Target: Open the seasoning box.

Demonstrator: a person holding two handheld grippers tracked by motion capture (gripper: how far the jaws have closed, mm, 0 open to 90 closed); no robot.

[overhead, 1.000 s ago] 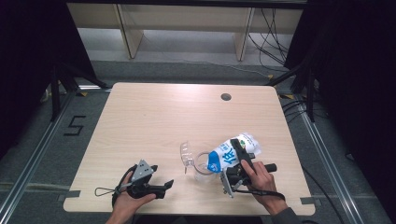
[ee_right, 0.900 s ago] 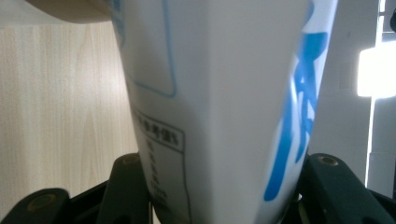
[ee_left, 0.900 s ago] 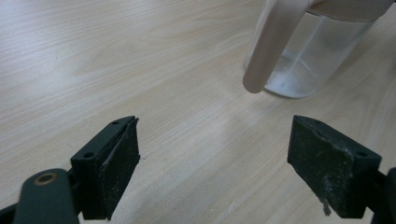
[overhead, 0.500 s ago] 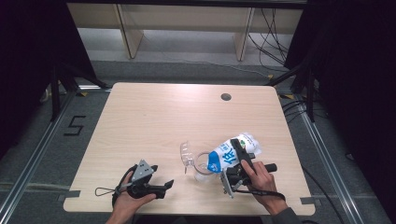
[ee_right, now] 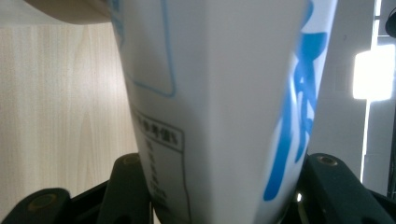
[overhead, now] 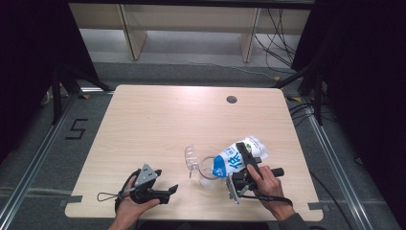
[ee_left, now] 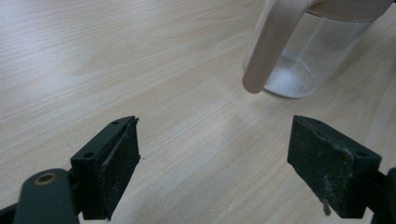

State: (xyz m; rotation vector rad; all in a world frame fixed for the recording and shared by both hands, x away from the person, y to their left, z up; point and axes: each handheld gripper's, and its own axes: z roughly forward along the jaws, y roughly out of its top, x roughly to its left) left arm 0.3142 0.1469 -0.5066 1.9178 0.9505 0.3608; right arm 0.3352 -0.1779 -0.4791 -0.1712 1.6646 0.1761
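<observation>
table: light wood | floor: grey | shelving: pale, behind | sides: dark

We see a big white carton right in front of us, with blue marks and small black writing on it. Our right gripper squeezes it, one black jaw on each side. The table is pale wood at the left. A bright light glows at the right.
</observation>
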